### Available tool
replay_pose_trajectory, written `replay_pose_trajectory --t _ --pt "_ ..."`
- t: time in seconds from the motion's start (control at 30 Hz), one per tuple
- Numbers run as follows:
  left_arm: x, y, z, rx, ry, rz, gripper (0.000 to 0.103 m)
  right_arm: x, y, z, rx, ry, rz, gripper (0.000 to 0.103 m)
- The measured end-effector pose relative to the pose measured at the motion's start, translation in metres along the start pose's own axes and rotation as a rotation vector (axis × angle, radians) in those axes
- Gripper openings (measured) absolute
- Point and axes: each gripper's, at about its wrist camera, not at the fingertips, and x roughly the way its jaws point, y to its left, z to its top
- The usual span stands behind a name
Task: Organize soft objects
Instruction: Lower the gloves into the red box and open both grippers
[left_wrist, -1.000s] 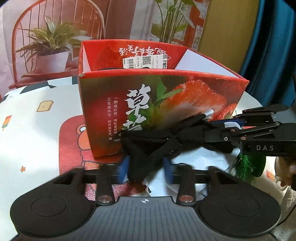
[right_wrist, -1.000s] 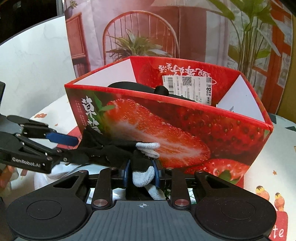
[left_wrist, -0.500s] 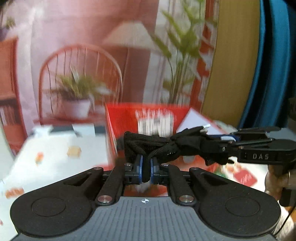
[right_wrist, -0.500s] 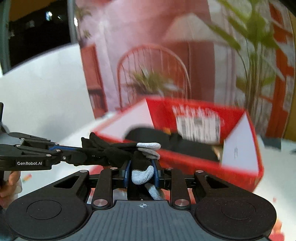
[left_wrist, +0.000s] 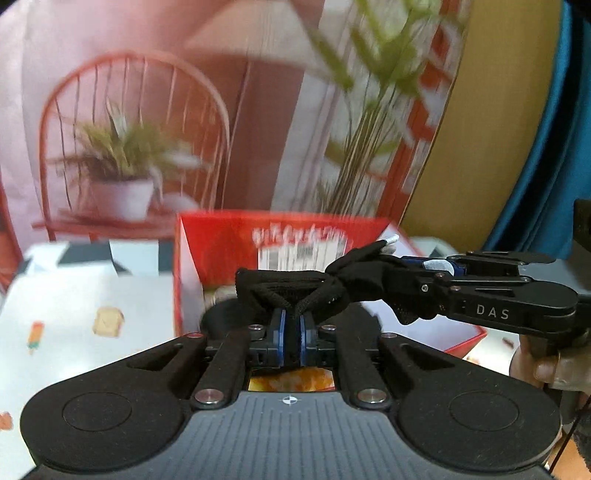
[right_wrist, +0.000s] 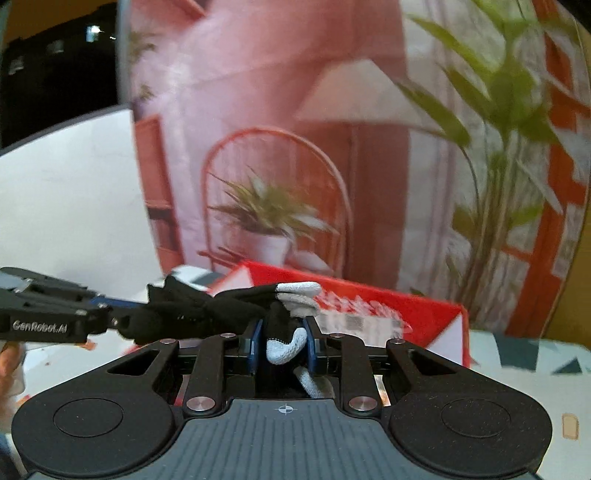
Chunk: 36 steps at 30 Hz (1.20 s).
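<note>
Black glove (left_wrist: 325, 284) stretched level, crosswise between both hand-held grippers, above red box (left_wrist: 221, 240).

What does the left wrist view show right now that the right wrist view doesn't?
Left wrist only: the left gripper shut on the glove's black knit end, dark items low inside the box, the bread and ice-lolly prints on the tablecloth.
Right wrist only: the right gripper shut on the glove's grey-tipped fingers, a white wall at left.
Both: the glove stretched between the two grippers, above the red box, with the printed backdrop behind.
</note>
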Motion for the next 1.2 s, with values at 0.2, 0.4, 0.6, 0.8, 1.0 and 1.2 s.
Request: replay_pose_trajectory --t 0.2,0.4,0.6,0.8,1.0,1.2 --pt "0.042 0.008 -0.009 -0.043 0.137 -0.002 0.009 0.040 -0.024 -0.031 0.109 0.162 -0.010 0.021" --pt "0.062 0.011 -0.008 -0.032 0.150 0.035 0.009 0.052 -0.033 -0.045 0.162 0.197 -0.068 0.023" --pt "0.054 0.006 -0.002 0.023 0.095 0.077 0.048 0.052 -0.028 -0.045 0.155 0.155 -0.115 0.031" --pt "0.021 0.008 -0.001 0.019 0.000 0.091 0.058 0.030 -0.025 -0.040 0.145 0.050 -0.138 0.046" --pt "-0.028 -0.001 -0.018 0.020 -0.084 0.110 0.058 -0.007 -0.009 -0.044 0.118 -0.053 -0.081 0.046" --pt "-0.059 -0.003 -0.053 -0.030 -0.102 0.120 0.058 -0.042 0.017 -0.064 0.084 -0.119 -0.032 0.046"
